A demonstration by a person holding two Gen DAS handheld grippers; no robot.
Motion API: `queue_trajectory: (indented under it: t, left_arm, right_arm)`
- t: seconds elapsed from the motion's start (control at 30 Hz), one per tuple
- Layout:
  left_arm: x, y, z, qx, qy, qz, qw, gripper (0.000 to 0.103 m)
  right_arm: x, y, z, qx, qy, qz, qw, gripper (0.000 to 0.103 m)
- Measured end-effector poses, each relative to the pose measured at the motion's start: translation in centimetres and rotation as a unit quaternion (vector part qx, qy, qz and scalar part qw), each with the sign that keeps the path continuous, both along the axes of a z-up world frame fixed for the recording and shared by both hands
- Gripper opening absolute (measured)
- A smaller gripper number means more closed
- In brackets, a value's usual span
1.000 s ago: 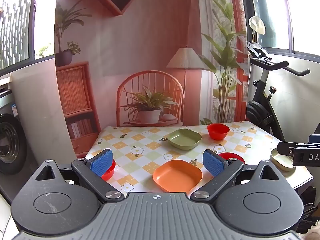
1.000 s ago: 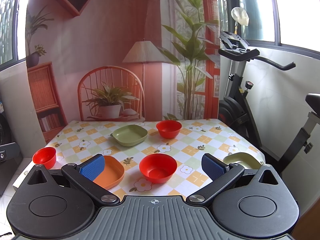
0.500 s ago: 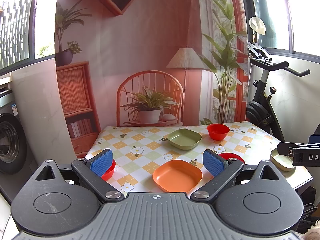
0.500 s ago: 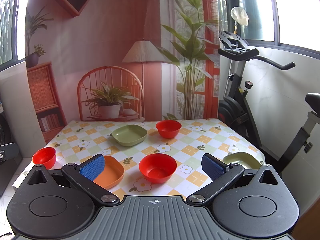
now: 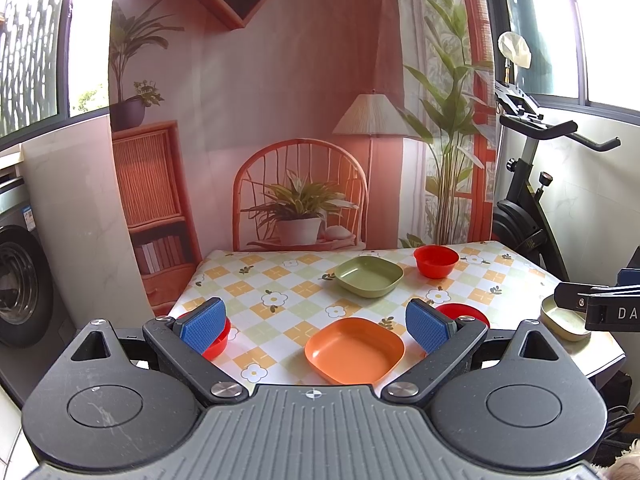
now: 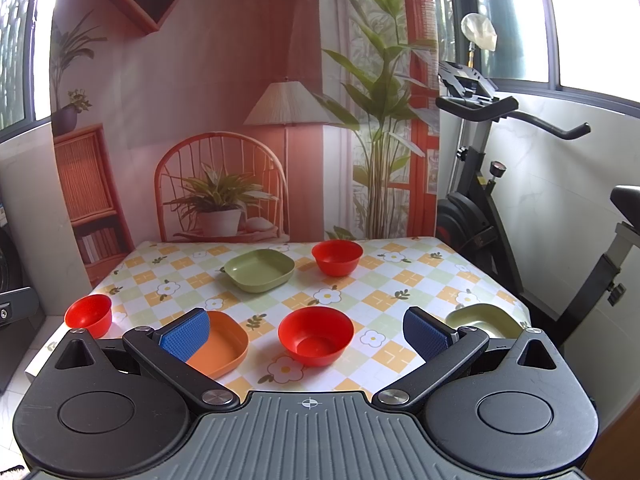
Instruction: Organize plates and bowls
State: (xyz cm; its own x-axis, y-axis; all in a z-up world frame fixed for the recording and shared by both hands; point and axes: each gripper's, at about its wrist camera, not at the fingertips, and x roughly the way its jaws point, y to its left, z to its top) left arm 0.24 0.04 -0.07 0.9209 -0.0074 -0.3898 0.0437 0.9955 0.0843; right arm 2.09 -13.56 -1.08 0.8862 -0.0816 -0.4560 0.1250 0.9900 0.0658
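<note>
Both grippers are being held level off the table's (image 6: 400,280) near edge, jaws spread wide, nothing gripped. The left gripper (image 5: 316,326) is being aimed at the orange plate (image 5: 354,350), the right gripper (image 6: 308,334) at the nearest red bowl (image 6: 316,336).

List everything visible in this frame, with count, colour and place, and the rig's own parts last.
Bowls: three, red; one far right, one near centre, one at the near left corner.
Square plates: three; green at far centre, orange near left, pale green at the near right edge.
Table: one, checked floral cloth.
Backdrop: one, printed room scene behind the table.
Exercise bike: one, black, right.
Washing machine: one, far left.
Left gripper: open, above the orange plate.
Right gripper: open, above the near red bowl.
</note>
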Motion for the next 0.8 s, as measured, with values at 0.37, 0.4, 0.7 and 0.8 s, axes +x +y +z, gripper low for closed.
queue_trajectory:
  t: [0.37, 0.4, 0.7, 0.8]
  left_arm:
    - [0.02, -0.09, -0.07, 0.000, 0.002, 0.000, 1.0000, 0.098]
    - [0.02, -0.10, -0.07, 0.000, 0.002, 0.000, 1.0000, 0.098]
    - [0.14, 0.06, 0.12, -0.007, 0.005, 0.003, 1.0000, 0.098]
    - [0.43, 0.16, 0.40, -0.008, 0.006, 0.004, 0.9999, 0.098]
  right_arm:
    - [0.03, 0.00, -0.05, 0.000, 0.000, 0.000, 1.000, 0.103]
    - [0.02, -0.01, -0.04, 0.000, 0.000, 0.000, 1.000, 0.103]
    - [0.12, -0.04, 0.06, 0.001, 0.000, 0.000, 1.000, 0.103]
    - [0.44, -0.18, 0.75, 0.008, -0.010, 0.006, 1.000, 0.103]
